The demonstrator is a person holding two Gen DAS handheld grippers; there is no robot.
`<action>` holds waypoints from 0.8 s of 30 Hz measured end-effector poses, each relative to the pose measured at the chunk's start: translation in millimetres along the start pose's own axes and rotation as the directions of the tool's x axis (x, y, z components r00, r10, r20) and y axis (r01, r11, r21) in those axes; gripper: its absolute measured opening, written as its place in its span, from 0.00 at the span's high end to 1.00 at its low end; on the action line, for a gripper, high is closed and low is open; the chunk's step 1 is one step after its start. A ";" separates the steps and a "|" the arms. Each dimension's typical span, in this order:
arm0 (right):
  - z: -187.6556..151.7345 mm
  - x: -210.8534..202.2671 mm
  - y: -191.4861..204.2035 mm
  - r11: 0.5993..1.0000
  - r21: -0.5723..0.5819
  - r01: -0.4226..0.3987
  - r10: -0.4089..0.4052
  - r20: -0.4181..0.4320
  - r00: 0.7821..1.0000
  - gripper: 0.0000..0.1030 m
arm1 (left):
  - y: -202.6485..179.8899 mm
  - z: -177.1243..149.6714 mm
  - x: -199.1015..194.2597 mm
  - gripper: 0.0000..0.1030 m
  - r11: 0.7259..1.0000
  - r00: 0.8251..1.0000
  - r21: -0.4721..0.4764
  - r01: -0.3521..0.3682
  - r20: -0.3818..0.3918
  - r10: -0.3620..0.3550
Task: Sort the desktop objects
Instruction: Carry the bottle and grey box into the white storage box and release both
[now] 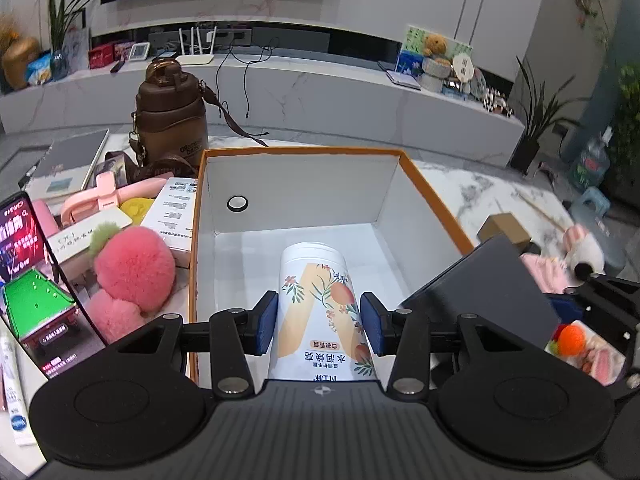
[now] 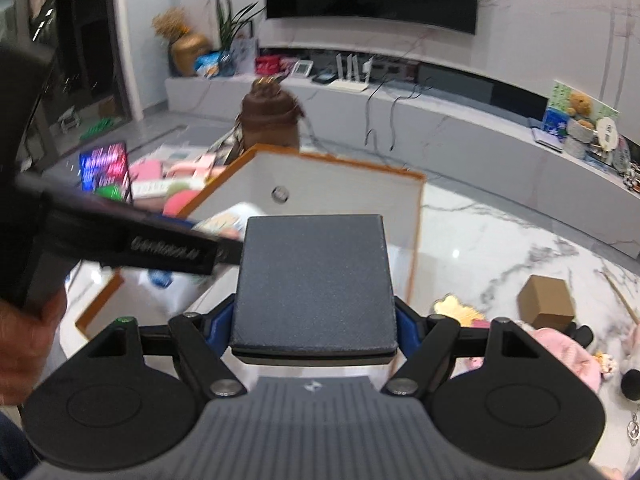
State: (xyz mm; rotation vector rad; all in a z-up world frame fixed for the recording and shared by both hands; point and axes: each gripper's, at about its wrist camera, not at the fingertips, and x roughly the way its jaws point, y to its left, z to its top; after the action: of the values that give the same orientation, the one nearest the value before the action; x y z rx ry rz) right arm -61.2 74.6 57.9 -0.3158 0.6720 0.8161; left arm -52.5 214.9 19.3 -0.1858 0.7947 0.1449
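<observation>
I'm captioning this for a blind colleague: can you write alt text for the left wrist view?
The left hand-held gripper straddles a white floral canister inside an orange-rimmed box, pads slightly clear. Pink plush toys and a phone lie left.

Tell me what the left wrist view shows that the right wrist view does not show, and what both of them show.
Only the left wrist view: the left gripper with its fingers beside the white floral canister, a small gap on each side, and the pink plush toy.

Only the right wrist view: the right gripper shut on the dark grey box, and the small brown carton in full.

Both: the orange-edged white box, the brown water bottle, the lit phone and the marble table.
</observation>
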 end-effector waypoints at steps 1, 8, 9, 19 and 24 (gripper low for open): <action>-1.9 4.9 3.4 1.000 -0.017 -0.001 0.001 -0.016 1.000 0.25 | -1.1 -0.9 2.6 0.50 1.000 1.000 0.013 -0.007 -0.006 0.007; -5.3 33.8 4.9 0.998 -0.056 -0.004 -0.002 -0.110 0.994 0.25 | -2.3 -7.3 22.4 0.50 0.999 0.997 0.035 -0.011 -0.075 0.014; -4.7 35.2 5.8 0.997 -0.073 -0.001 -0.007 -0.116 0.993 0.25 | -1.7 -8.3 25.0 0.50 0.999 0.996 0.033 -0.008 -0.087 0.011; -0.2 39.6 7.9 0.987 -0.160 -0.024 -0.006 -0.184 0.983 0.25 | -11.4 -12.4 32.0 0.50 0.992 0.990 0.124 -0.037 -0.132 0.053; 3.7 42.2 10.4 0.989 -0.148 -0.021 -0.014 -0.234 0.972 0.25 | -16.6 -14.8 38.5 0.51 0.984 0.981 0.171 -0.039 -0.180 0.070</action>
State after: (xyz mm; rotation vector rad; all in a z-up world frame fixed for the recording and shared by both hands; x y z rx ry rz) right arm -46.6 107.1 32.7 -0.5542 0.8339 0.8421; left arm -32.8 197.7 -16.7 -0.0180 0.9940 0.1132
